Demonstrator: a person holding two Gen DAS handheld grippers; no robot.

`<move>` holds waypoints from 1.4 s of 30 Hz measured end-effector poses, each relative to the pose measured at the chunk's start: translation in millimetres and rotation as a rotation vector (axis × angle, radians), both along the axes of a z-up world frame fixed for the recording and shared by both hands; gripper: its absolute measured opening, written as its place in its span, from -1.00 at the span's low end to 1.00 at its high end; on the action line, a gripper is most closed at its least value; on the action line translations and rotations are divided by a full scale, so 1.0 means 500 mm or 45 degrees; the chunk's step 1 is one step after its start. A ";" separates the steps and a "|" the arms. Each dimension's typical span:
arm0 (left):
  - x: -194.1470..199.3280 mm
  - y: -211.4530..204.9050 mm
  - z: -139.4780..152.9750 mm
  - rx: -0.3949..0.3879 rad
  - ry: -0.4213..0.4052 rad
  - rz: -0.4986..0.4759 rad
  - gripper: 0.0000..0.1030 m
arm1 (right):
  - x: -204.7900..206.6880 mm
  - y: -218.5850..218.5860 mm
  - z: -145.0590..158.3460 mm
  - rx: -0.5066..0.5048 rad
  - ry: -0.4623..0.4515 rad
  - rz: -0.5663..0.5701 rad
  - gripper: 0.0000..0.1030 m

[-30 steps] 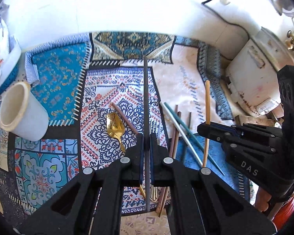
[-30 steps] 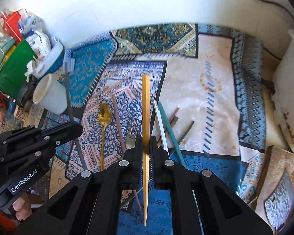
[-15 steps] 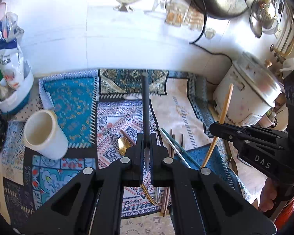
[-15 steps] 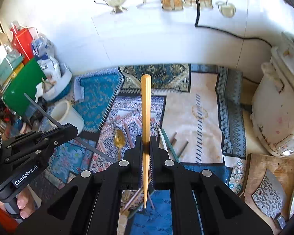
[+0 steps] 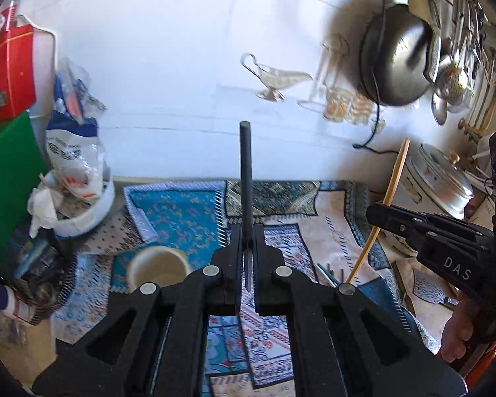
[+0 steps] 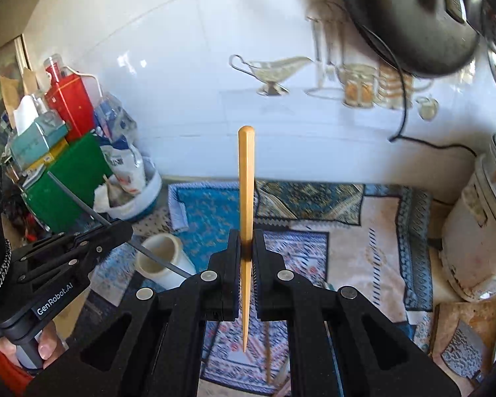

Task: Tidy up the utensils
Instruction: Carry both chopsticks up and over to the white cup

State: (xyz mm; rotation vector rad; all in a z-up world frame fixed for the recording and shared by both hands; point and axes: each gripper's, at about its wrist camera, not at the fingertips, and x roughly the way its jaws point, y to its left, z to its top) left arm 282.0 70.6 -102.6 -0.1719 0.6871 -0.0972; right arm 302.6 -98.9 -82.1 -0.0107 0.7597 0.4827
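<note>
My left gripper is shut on a dark grey chopstick that stands up along its fingers, lifted above the patterned cloth. My right gripper is shut on a tan wooden chopstick, also raised. Each gripper shows in the other's view: the right gripper with its tan stick at the right, the left gripper with its dark stick at the left. A white cup lies on its side on the cloth, below and left of both grippers. A few utensil ends lie on the cloth.
A white tiled wall backs the counter. Bags, a white tub and a green board crowd the left. A white rice cooker stands at the right, a cleaver on a wooden board in front of it.
Both grippers have risen off the cloth and tipped up, each carrying its chopstick. The wall and hanging pots have come into view, and the utensils left on the cloth have dropped low in both views.
</note>
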 end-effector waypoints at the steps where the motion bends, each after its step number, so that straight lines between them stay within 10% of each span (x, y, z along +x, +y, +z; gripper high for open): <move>1: -0.003 0.015 0.004 -0.002 -0.008 0.009 -0.94 | 0.001 0.014 0.005 0.004 -0.007 0.007 -0.89; 18: 0.015 0.236 0.009 -0.030 -0.010 0.147 -0.94 | 0.058 0.260 0.012 0.053 -0.039 0.129 -0.89; 42: 0.109 0.256 -0.160 -0.081 0.298 0.080 -0.94 | 0.157 0.344 -0.157 -0.098 0.158 0.121 -0.89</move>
